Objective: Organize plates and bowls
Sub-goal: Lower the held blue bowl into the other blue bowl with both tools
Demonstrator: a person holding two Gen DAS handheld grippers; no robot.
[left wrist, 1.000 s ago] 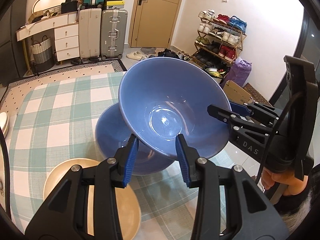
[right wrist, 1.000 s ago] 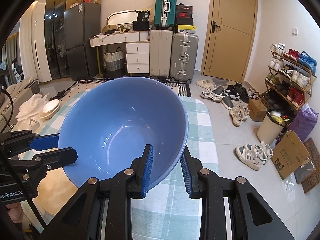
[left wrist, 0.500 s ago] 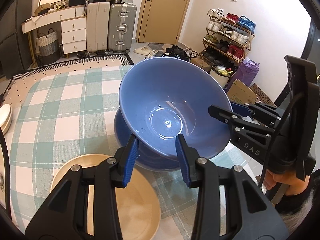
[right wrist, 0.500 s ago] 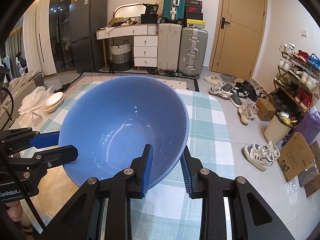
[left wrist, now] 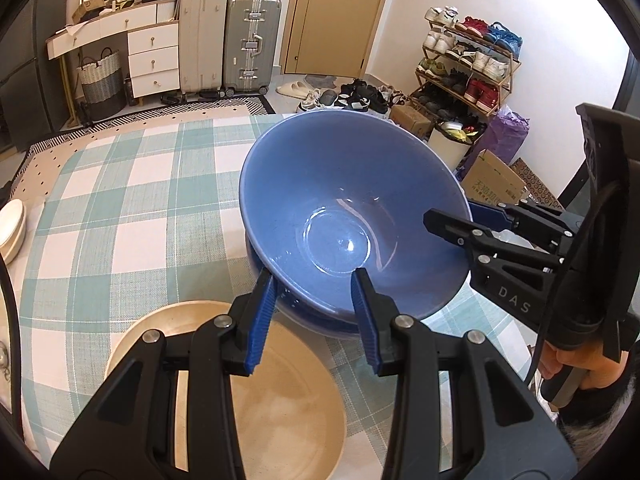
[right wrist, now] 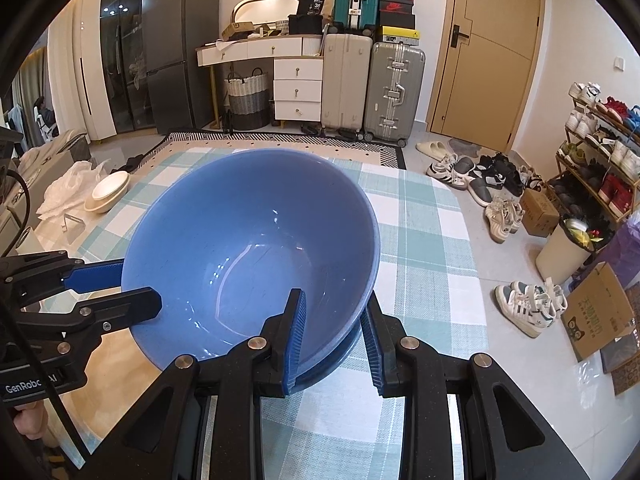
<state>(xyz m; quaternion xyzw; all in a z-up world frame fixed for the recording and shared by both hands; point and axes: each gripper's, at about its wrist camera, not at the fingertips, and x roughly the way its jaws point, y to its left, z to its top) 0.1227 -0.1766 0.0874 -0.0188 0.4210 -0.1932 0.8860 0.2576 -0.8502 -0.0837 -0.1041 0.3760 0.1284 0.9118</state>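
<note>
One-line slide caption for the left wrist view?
Both hand-held grippers clamp a glossy blue ceramic bowl above another blue bowl.

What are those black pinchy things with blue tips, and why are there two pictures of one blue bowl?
Each is a hand-held gripper: a person squeezes one in each hand. A camera rides on each, so you get two views.

In the left camera's picture, the left hand-held gripper pinches the near rim of the blue bowl; the right hand-held gripper reaches in from the side. In the right camera's picture, that right one pinches the bowl's rim too.

The bowl hangs tilted just above a second blue bowl on the checked tablecloth. A tan plate lies beside it.
</note>
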